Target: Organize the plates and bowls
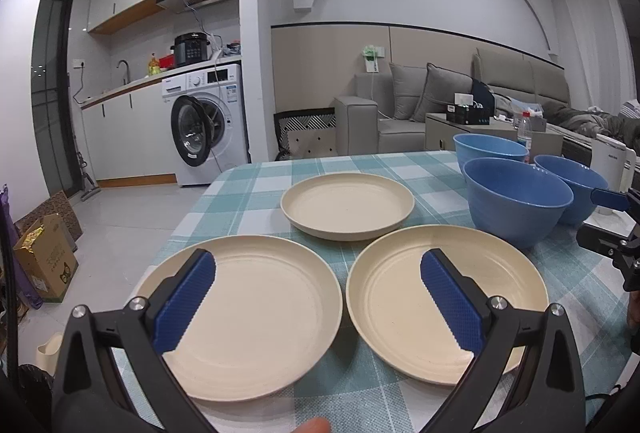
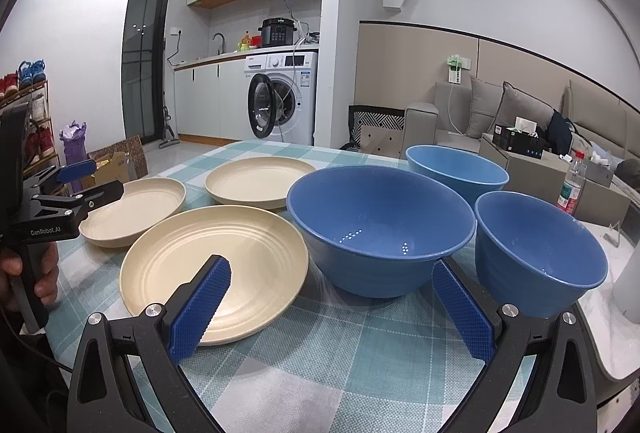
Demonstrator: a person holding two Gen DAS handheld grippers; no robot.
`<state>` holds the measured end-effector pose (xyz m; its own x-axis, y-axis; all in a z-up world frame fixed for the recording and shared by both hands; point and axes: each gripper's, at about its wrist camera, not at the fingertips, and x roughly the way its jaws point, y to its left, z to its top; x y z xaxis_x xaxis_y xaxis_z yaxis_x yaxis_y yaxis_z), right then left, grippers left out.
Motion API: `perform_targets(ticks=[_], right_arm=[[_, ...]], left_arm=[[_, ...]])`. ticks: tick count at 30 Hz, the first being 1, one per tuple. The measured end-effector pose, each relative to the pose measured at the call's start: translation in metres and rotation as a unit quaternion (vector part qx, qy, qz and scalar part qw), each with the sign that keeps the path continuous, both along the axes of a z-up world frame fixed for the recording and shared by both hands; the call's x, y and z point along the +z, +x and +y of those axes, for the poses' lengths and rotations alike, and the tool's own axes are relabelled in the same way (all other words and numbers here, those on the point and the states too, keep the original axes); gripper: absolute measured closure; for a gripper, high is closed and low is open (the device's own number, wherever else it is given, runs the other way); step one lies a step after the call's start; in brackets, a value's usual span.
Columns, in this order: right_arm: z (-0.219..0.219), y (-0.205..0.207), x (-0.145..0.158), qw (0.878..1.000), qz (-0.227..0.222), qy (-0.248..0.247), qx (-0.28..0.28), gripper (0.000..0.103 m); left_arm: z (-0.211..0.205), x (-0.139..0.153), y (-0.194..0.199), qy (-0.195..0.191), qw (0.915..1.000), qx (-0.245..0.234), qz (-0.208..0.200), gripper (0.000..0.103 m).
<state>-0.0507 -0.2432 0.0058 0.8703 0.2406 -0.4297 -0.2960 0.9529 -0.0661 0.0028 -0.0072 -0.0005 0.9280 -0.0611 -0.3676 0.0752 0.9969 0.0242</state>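
Observation:
Three cream plates lie apart on the checked tablecloth: near left, near right and far. Three blue bowls stand upright to their right: a large one, a far one and a right one. My left gripper is open and empty above the two near plates. My right gripper is open and empty, just in front of the large bowl.
The table ends close behind the far plate and the far bowl. A plastic bottle and a white appliance stand to the right of the bowls. Cardboard boxes lie on the floor at left.

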Motion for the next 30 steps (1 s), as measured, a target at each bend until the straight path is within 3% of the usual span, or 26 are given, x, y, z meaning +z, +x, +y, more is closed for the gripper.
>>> perform_targets(ticks=[7, 12, 16, 30], right_arm=[[0.018, 0.005, -0.004, 0.999, 0.006, -0.038, -0.004, 0.000], [0.030, 0.006, 0.002, 1.000, 0.017, -0.013, 0.016, 0.000], [0.048, 0.006, 0.014, 0.999, 0.023, -0.006, 0.036, 0.000], [0.127, 0.012, 0.055, 0.997, 0.034, -0.011, 0.072, 0.000]], left_arm=[[-0.002, 0.000, 0.001, 0.016, 0.9997, 0.009, 0.017, 0.000], [-0.002, 0.007, 0.000, 0.019, 0.9993, 0.009, 0.031, 0.000], [0.001, 0.017, -0.005, 0.034, 0.9989, 0.025, 0.019, 0.000], [0.050, 0.036, 0.000, -0.023, 0.9970, 0.056, 0.048, 0.000]])
